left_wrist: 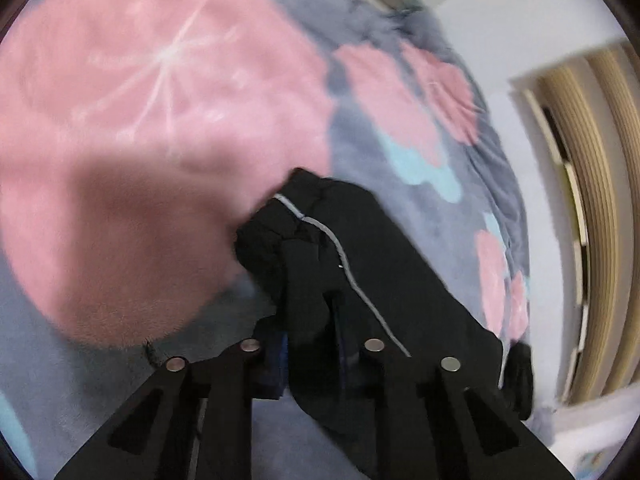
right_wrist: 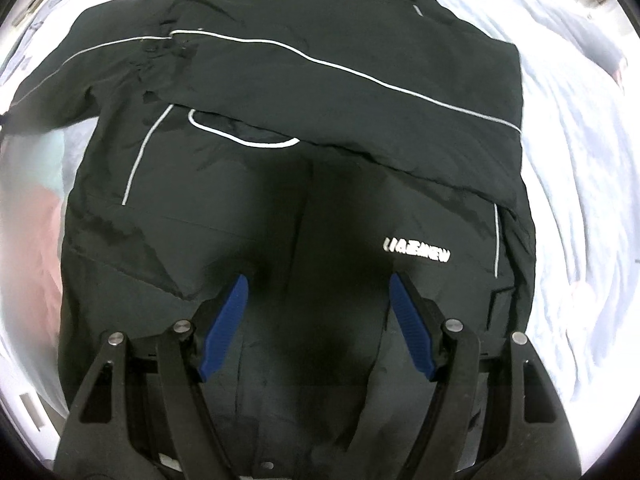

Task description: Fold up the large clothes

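A black jacket (right_wrist: 280, 80) with pale piping and a white logo lies spread on the bed, one sleeve folded across its chest. My right gripper (right_wrist: 318, 278) hovers over the jacket's lower front, pointing down, its blue pads (right_wrist: 226, 328) wide apart with nothing between them. In the left wrist view the cuff end of a black sleeve (left_wrist: 360, 264) with a grey stripe is bunched between my left gripper's fingers. That left gripper (left_wrist: 310, 320) is shut on it, and the cloth hides its pads almost entirely.
A fluffy grey blanket (left_wrist: 380, 92) with big pink flowers covers the bed under the jacket. Pale rumpled bedding (right_wrist: 580, 160) surrounds the jacket on the right. Wooden slats (left_wrist: 600, 200) and a white ledge (left_wrist: 520, 12) stand beyond the bed's edge.
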Available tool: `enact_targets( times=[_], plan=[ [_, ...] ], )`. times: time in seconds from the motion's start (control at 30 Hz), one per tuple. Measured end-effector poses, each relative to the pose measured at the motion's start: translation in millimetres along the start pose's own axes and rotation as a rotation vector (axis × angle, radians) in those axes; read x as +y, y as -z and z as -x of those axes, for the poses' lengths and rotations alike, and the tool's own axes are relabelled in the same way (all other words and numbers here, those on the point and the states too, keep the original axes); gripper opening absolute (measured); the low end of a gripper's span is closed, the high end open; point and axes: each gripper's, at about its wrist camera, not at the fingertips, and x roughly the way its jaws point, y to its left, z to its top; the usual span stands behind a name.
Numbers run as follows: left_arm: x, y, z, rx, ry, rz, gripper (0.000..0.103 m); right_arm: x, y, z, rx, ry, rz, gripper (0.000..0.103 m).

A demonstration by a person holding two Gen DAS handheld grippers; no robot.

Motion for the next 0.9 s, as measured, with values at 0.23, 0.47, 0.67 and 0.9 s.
enact_targets(
  times=[0.23, 0.47, 0.67, 0.9],
  plan=[
    [-77, 24, 72, -0.093, 0.106, -0.217, 0.014, -3, -8, 1, -0.025, -0.064, 0.012, 0.071],
    [-180, 90, 120, -0.097, 0.192, -0.474, 0.014, -33, -5, 3, -0.064, -0.119, -0.004, 0.071],
    [-282, 183, 131, -0.038, 0.320, -0.671, 0.014, -71, 1, 10, -0.097, -0.138, -0.059, 0.071],
    [-384, 299, 113, 0.113, 0.449, -0.846, 0.014, -125, 13, 20, -0.155, -0.086, -0.115, 0.071]
  ],
)
